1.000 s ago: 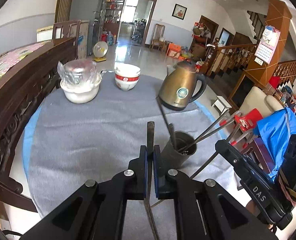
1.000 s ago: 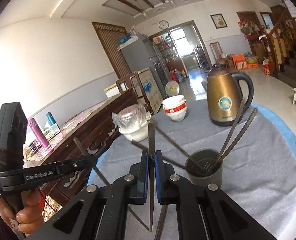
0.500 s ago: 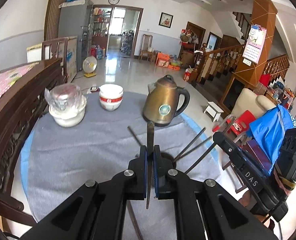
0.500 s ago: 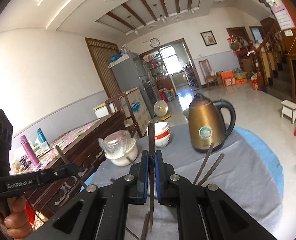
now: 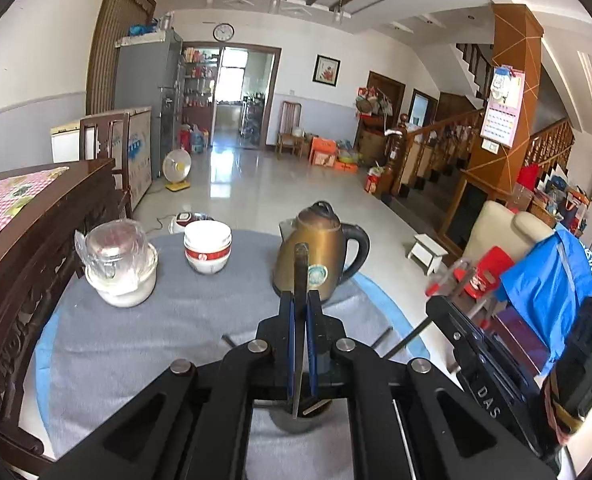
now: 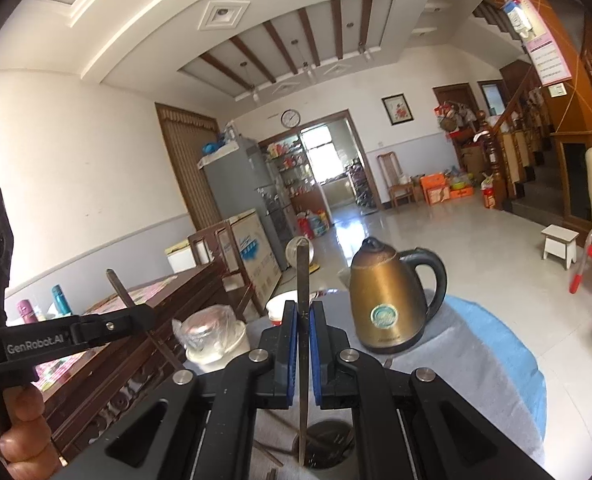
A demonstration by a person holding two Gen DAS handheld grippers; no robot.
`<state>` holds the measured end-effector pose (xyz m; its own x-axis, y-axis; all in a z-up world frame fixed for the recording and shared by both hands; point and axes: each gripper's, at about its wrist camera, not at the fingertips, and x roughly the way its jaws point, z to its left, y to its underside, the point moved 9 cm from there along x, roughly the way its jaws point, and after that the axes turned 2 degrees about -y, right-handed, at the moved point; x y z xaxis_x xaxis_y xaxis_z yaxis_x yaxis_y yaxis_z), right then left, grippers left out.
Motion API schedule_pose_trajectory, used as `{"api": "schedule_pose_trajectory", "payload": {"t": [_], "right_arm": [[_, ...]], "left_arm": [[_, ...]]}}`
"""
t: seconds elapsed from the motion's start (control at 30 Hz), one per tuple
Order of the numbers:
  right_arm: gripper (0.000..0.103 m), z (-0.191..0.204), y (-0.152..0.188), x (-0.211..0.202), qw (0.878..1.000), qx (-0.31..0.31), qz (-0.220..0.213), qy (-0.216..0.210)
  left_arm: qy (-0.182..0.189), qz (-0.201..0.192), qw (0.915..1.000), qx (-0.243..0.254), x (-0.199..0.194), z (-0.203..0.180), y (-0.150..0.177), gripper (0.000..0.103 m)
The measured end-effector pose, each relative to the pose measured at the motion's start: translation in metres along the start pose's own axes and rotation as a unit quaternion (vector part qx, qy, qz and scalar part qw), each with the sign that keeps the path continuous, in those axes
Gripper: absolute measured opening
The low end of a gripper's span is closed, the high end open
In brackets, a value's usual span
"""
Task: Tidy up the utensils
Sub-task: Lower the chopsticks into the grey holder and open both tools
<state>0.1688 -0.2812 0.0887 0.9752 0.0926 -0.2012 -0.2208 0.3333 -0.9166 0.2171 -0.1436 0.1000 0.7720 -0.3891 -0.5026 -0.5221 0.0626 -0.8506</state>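
In the left wrist view my left gripper (image 5: pixel 300 300) is shut on a dark chopstick (image 5: pixel 301 264) that stands upright. Its lower tip hangs over a grey metal cup (image 5: pixel 300 420) on the cloth-covered table (image 5: pixel 156 340). My right gripper (image 6: pixel 304 308) is shut on a second chopstick (image 6: pixel 302 268), also upright, with its tip just above the same cup (image 6: pixel 328 448). Each gripper shows in the other's view: the right gripper (image 5: pixel 436 308) at the right, the left gripper (image 6: pixel 152 316) at the left, held by a hand (image 6: pixel 20 432). Ends of other chopsticks (image 5: pixel 384 336) poke out from the cup.
A bronze kettle (image 5: pixel 316 260) stands behind the cup. Stacked white-and-red bowls (image 5: pixel 207 248) and a white pot with a plastic-wrapped lid (image 5: pixel 120 268) sit at the table's far left. A carved wooden bench back (image 5: pixel 16 260) borders the left edge. A blue-covered chair (image 5: pixel 548 288) is at the right.
Both grippers have risen and tilted up, each still holding its chopstick. The cup has dropped from the middle of each view to below the jaws.
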Motion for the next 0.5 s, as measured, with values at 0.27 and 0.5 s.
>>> {"api": "schedule_pose_trajectory", "payload": {"t": [0.27,0.5], "right_arm": [[0.006,-0.008,0.007,0.008,0.999,-0.013,-0.012,0.035],[0.007,-0.013,0.027,0.017,0.999,-0.02,0.008,0.046]], "left_arm": [[-0.016,-0.014,0.9996,-0.016,0.027,-0.001,0.01,0.006],[-0.026,0.015,0.9987,-0.041,0.057,0.01,0.038,0.006]]}}
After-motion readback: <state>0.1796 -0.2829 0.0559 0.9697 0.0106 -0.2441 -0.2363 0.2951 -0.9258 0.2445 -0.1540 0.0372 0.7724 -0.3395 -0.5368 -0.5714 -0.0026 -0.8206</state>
